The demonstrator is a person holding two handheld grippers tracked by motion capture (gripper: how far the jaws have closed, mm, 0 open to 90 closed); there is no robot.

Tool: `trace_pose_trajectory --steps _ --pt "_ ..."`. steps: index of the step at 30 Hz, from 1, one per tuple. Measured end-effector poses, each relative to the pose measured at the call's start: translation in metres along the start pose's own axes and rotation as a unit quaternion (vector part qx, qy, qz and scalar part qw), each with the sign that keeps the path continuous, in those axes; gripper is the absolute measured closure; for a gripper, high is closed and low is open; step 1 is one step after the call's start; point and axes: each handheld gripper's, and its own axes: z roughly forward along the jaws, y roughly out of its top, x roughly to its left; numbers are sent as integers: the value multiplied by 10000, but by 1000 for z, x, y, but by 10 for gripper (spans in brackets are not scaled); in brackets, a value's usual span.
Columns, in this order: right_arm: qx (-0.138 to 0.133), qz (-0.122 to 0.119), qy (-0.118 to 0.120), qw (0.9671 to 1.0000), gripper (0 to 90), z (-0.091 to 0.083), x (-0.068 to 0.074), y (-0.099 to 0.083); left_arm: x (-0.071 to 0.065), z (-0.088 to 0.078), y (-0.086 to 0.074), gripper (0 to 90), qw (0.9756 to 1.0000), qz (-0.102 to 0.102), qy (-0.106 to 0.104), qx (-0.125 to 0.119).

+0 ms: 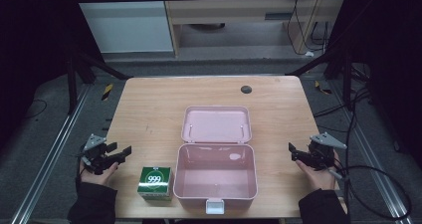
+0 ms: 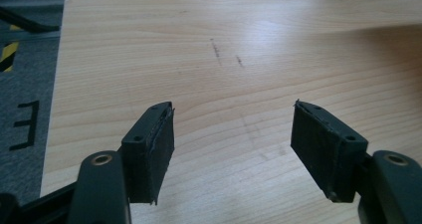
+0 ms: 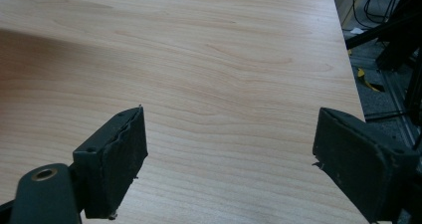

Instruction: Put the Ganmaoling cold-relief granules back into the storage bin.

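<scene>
A pink box (image 1: 216, 176) sits open on the near middle of the wooden table (image 1: 149, 109), its lid (image 1: 216, 124) thrown back flat behind it so the inside faces up. The box has nothing in it that I can see, and a small white latch (image 1: 214, 205) hangs at its front edge. Just beside it, on its left, stands a little green carton (image 1: 156, 182) with "999" printed on top; the two are close but I can't tell if they touch.

The left gripper (image 1: 122, 152) is held at the table's left edge, level with the box, jaws spread wide with nothing between them. From the left gripper view, the left gripper (image 2: 232, 134) looks out over bare wood with a few faint dark scuffs (image 2: 217, 52). The right gripper (image 1: 292, 150) is over the right edge, also wide open and gripping nothing; in the right gripper view the right gripper (image 3: 229, 149) has only plain tabletop ahead of it. Both are well apart from the box.

A small dark round cap (image 1: 246, 89) is set into the far side of the table.
</scene>
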Motion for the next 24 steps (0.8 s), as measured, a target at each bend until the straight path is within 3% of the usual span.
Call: trace_pose_trajectory --steps 8,17,24 --pt "62 -205 74 9997 132 -4 6 1 -12 -9 12 363 9983 105 -567 123" --pt "81 -315 26 9995 132 -7 8 2 -28 -11 18 342 9953 362 -892 141" --pt "136 -366 34 9992 122 -5 10 2 -42 -20 29 306 9925 444 -1142 -33"
